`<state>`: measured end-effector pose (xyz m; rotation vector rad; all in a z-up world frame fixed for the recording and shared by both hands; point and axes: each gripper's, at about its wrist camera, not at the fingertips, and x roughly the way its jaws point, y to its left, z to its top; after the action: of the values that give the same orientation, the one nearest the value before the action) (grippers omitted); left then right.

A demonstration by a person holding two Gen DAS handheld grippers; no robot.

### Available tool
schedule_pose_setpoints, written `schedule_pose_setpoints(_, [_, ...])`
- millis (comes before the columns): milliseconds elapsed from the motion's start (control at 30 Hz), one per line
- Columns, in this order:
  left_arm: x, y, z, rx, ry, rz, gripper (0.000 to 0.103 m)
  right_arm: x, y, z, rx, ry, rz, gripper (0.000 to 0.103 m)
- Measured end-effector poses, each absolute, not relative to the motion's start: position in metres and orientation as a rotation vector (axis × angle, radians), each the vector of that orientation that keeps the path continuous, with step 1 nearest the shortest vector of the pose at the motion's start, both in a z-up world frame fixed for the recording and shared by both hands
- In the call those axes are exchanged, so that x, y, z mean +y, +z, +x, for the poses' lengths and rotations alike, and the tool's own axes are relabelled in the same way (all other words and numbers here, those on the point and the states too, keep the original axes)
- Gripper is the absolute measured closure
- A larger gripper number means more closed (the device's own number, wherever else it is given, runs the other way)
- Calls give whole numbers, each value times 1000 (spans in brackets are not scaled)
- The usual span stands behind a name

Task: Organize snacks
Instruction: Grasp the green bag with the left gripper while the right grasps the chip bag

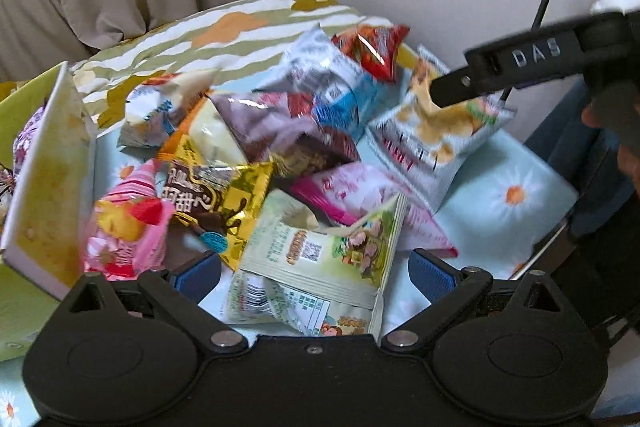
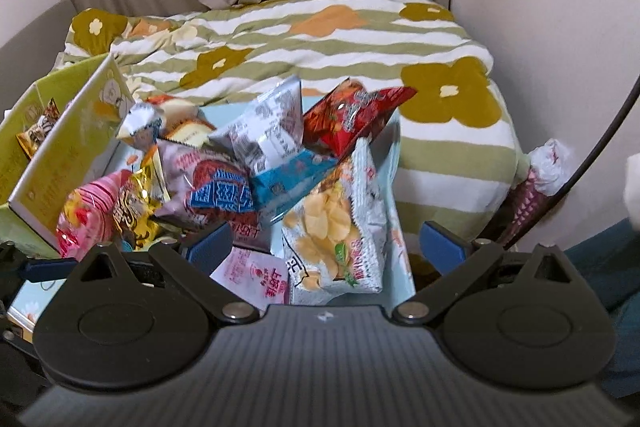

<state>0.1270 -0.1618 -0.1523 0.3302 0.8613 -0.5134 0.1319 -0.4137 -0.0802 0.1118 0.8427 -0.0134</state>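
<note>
A pile of snack bags lies on a light blue daisy-print sheet. My left gripper is open, its blue pads on either side of a pale green snack bag. A gold chocolate bag and a pink bag lie to its left. My right gripper is open above a chip bag and a pink packet. One finger of the right gripper shows in the left wrist view, over the chip bag. A red bag lies at the back of the pile.
A green cardboard box with its flap open stands at the left and holds a snack bag; it also shows in the left wrist view. A striped flower duvet is heaped behind. Curtain and wall stand at the back.
</note>
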Motion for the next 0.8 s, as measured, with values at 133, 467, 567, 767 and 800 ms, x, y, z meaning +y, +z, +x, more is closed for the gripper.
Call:
schedule_pose_setpoints(133, [-171,-168,129,850,-490,403,2,-413,-93,137,845,-5,108,0])
schedule_pose_setpoints(467, [-177,-185,140,849,-476,435,16,-413,-117,158,861,-11,61,0])
schedule_pose_setpoints(567, [-176,-185,141,855,-481,429,22,-414,-121,162,867,-5,60,0])
schedule_pose_setpoints(767, [-173,-182,141,865,-480,397,26,-414,-127,169,877,2,58,0])
schedule_pose_setpoints(800, [-171,-181,142,871,-481,383,26,-414,-128,170,876,5,57,0])
